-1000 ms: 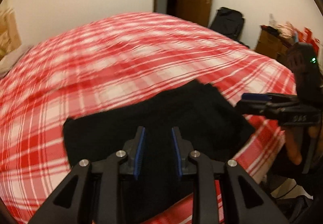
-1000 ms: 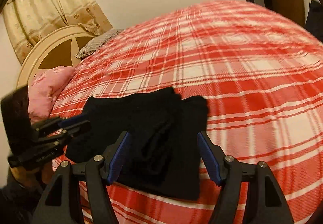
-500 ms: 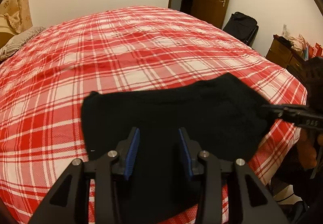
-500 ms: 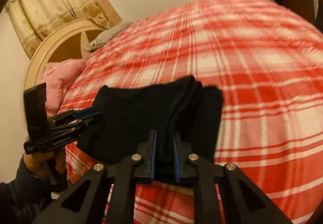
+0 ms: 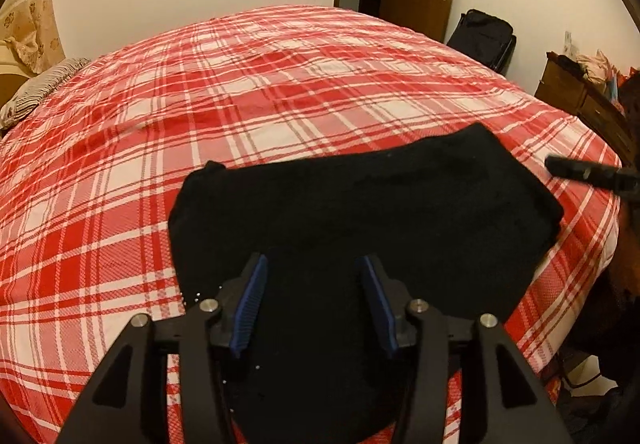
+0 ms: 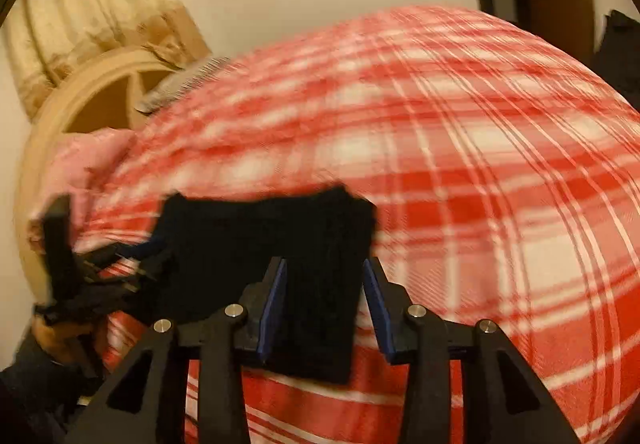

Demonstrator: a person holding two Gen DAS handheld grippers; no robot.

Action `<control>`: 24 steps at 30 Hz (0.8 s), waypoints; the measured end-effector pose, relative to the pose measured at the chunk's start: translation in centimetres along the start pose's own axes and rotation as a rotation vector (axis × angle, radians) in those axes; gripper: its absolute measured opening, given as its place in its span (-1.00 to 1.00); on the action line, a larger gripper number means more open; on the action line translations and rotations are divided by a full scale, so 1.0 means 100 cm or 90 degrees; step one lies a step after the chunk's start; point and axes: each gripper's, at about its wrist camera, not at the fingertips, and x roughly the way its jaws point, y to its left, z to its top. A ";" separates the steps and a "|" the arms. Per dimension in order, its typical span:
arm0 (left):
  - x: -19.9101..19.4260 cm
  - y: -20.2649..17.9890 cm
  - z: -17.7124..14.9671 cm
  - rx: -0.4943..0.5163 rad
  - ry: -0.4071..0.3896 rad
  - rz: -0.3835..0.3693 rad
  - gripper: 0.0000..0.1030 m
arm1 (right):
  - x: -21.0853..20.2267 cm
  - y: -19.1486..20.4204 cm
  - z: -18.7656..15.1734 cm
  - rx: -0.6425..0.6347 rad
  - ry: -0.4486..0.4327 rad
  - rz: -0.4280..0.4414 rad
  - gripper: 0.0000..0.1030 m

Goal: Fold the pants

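Black pants (image 5: 360, 203) flat on bed | under left gripper (image 5: 312, 292), right gripper (image 6: 326, 296) | both opening, unclamped

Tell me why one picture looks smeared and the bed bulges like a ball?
Right wrist view: motion blur smears the checked bedspread and the curtain, while the claw on the camera's own mount stays sharp. Left wrist view: crisp. Both views: fisheye lenses curve the flat bed; warm indoor light turns the walls yellowish, and the black pants show almost no detail.
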 end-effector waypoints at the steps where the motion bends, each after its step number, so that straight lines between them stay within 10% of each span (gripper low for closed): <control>1: 0.000 -0.001 0.000 0.000 0.000 0.000 0.03 | 0.002 0.007 0.004 -0.013 -0.007 0.009 -0.18; 7: -0.005 0.000 -0.001 -0.006 -0.004 -0.005 0.13 | 0.034 0.010 0.008 -0.016 0.032 -0.057 -0.18; 17: -0.007 0.011 -0.007 -0.040 -0.012 -0.007 0.24 | -0.018 -0.019 -0.042 0.036 0.053 -0.004 -0.19; 24: -0.008 0.009 -0.007 -0.035 -0.007 -0.012 0.31 | -0.001 -0.003 -0.052 -0.029 0.058 -0.045 -0.82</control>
